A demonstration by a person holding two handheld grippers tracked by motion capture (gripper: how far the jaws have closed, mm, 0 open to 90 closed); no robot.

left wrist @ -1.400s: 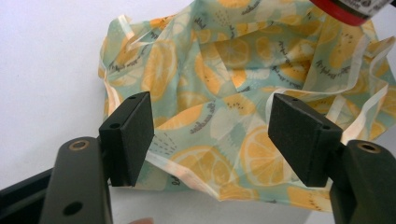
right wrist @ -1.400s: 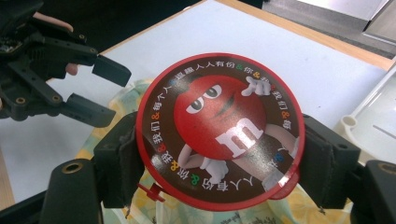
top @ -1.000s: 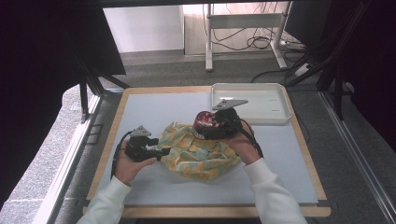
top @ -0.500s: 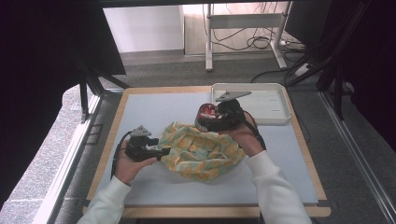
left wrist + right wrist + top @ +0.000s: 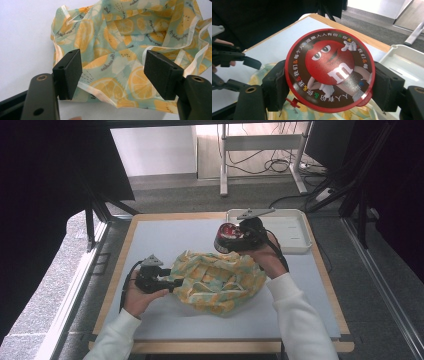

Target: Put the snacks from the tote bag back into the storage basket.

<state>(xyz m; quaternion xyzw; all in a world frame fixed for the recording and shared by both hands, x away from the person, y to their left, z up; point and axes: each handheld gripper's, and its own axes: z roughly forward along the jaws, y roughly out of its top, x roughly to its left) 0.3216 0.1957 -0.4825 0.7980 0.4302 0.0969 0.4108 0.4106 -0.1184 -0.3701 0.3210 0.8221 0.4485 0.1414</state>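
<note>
White tray [image 5: 295, 232] at far right of table [image 5: 150, 227], touching the wooden rim. Pale mat on top, wood border all round. Beyond, grey carpet [image 5: 165, 192], white desk legs [image 5: 260, 142] with cables [image 5: 280, 165]. Dark curtain [image 5: 50, 170] to the left.

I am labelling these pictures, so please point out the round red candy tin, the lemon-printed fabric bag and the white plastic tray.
round red candy tin [image 5: 329, 70], right gripper view, on its lid.
lemon-printed fabric bag [image 5: 217, 280], high view, on its middle.
white plastic tray [image 5: 295, 251], high view, on its near rim.
</note>
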